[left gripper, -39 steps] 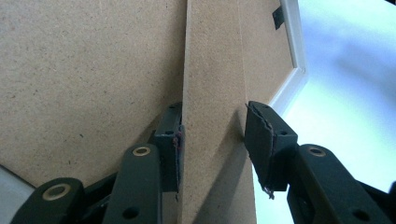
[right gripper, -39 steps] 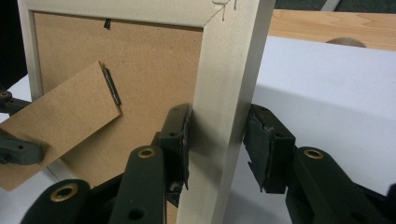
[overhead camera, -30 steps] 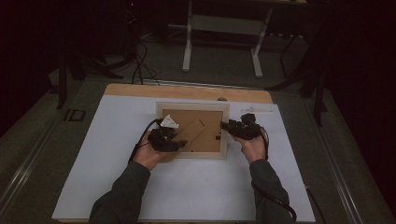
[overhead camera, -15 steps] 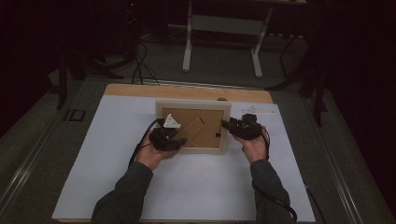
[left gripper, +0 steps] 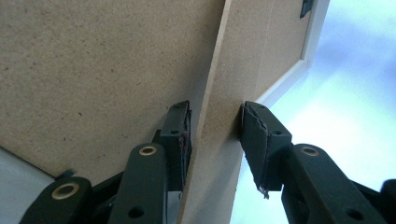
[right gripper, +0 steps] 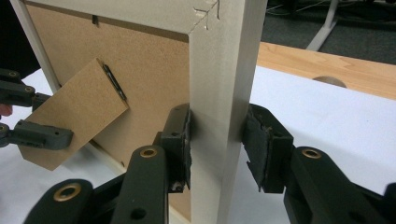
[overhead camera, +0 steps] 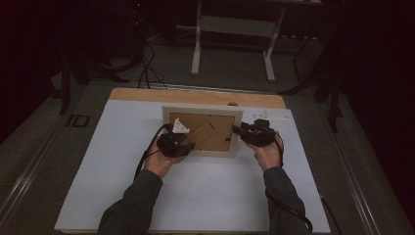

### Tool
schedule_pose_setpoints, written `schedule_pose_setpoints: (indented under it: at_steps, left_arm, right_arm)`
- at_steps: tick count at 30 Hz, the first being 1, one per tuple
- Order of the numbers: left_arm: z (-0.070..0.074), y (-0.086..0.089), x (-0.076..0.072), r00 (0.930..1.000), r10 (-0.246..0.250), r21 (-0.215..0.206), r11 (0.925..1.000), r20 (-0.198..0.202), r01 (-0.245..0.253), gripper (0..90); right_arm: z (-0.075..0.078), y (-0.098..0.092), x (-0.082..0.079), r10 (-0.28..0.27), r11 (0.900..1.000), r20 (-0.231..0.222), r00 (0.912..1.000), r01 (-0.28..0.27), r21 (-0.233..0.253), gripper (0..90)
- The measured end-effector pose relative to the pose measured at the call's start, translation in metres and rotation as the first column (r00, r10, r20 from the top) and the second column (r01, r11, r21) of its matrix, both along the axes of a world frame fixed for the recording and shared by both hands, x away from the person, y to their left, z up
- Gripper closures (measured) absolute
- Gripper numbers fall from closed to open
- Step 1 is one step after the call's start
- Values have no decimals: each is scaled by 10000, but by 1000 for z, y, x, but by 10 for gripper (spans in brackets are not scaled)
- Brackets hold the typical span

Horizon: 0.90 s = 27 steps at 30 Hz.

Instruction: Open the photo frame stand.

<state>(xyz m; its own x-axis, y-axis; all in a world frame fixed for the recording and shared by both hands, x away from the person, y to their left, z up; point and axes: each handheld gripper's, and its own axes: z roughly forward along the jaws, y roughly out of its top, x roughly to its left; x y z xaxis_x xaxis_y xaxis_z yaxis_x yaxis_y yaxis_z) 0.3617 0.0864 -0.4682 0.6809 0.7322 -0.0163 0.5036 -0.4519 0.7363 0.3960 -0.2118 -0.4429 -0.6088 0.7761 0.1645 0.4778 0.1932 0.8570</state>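
The picture frame (overhead camera: 202, 129) stands tilted on the white sheet (overhead camera: 195, 196) that covers the table, near the sheet's far edge, and its brown fibreboard back faces the person. The easel stand (right gripper: 74, 114) of the frame is swung out from this back.

The left gripper (left gripper: 215, 140) is at the near left part of the frame. Its jaws are nearly closed around the thin edge of the easel stand; the left pad touches the board, and a small gap shows at the right pad.

The right gripper (right gripper: 217, 149) is at the right side of the frame. Its jaws are closed on the pale wooden side rail (right gripper: 224, 93), below the mitred corner.
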Motion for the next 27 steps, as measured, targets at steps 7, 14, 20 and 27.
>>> schedule_pose_setpoints:
  at_steps: [7,14,20,27]
  left_arm:
    - [0,-1,0,9999,118,107,9999,120,-119,645]
    - [0,-3,0,9991,296,216,9993,305,-303,651]
    - [0,-5,0,9987,374,305,9988,338,-384,662]
    - [0,-5,1,9981,470,348,9982,395,-484,667]
  right_arm:
    - [1,1,-1,-26,10000,137,9999,27,-80,621]
    - [4,4,-2,-15,9994,287,9996,25,-337,620]
    - [5,6,-2,25,9986,373,9993,-6,-525,618]
    - [5,8,-3,-7,9984,454,9990,33,-569,616]
